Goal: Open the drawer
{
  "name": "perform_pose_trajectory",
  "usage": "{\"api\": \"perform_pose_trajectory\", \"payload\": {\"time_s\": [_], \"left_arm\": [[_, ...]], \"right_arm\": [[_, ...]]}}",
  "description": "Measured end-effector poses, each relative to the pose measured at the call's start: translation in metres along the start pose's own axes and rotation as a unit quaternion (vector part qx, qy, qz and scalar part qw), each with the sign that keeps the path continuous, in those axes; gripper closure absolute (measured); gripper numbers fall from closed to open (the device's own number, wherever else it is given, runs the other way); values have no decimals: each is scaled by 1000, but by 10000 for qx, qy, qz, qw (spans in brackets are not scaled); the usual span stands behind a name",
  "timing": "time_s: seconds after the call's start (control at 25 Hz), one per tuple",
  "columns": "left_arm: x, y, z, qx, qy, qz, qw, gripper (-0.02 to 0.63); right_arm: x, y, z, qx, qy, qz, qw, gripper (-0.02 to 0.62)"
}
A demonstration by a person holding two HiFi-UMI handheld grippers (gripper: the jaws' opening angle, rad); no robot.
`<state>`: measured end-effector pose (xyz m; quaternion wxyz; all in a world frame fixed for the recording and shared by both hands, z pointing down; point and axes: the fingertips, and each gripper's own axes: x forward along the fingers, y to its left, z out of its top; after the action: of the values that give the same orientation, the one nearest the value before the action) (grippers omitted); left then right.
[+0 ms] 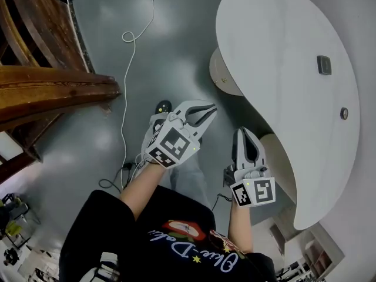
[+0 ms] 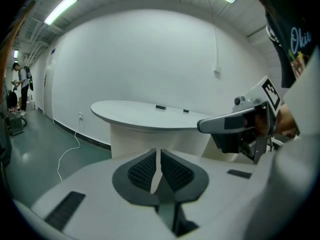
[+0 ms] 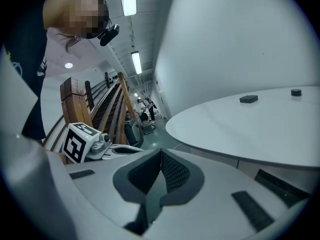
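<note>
Left gripper [image 1: 205,111] [image 2: 157,151]: ribbed dark fingers [image 2: 142,170] pressed together, only a hairline slit between the pads, nothing in it. Right gripper [image 1: 245,133] [image 3: 161,154]: fingers likewise closed tip to tip, holding nothing. Both are held out in the air in front of the person's black printed T-shirt [image 1: 147,234], side by side but apart. In the left gripper view the right one sits just right of the fingers and slightly above them. In the right gripper view the left one's marker cube [image 3: 80,141] shows left of the fingers. White kidney-shaped tabletop [image 1: 282,69] [image 2: 145,115] [image 3: 250,124] lies ahead of both sets of fingertips and well clear of them: straight ahead for the left fingers, ahead and to the right for the right. On it, far beyond the fingertips, sit a small dark square piece [image 1: 324,64] [image 3: 248,99] and a small dark round piece [image 1: 344,113] [image 3: 296,92]. Pale beige rounded base [image 1: 226,75] [image 2: 135,139] stands under the tabletop, directly past the left fingertips. The drawer cannot be made out in any view; if it sits in that base, its front does not show. Thin white cable [image 1: 126,69] [image 2: 67,154] trails over the grey glossy floor [image 1: 170,40], left of the left fingers. Brown wooden stair railing [image 1: 47,87] [image 3: 95,104] stands further left, well away from both. A standing person [image 2: 20,81] shows far off at the left gripper view's left edge.
</note>
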<state>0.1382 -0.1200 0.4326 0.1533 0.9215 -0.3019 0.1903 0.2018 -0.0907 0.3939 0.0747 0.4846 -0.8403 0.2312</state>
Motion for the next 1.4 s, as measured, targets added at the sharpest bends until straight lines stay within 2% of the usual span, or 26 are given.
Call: {"api": "perform_pose_trajectory", "payload": {"time_s": [0.2,0.36,0.64,1.0,1.2,1.4], "left_arm": [[21,4,-22,-165,-37,-93,9998,596],[38,10,-30,-255,-82,-134,9996,558],[77,43,-41,-312,-152,80,9994,540],[128,57,-62,-351,102,42,9993,492],[152,66,-66,-266,201,107,9994,483],[171,73,-77,-346,365,60,9987,476]], "right_arm": [[8,-7,-17,7,100,-102,9999,594],[14,-14,-25,65,124,-252,9996,594],[25,-30,-44,184,222,-469,9985,594],[40,-38,-50,161,327,-458,9983,594],[43,-41,-51,181,368,-453,9981,594],[44,-41,-50,201,403,-486,9978,594]]}}
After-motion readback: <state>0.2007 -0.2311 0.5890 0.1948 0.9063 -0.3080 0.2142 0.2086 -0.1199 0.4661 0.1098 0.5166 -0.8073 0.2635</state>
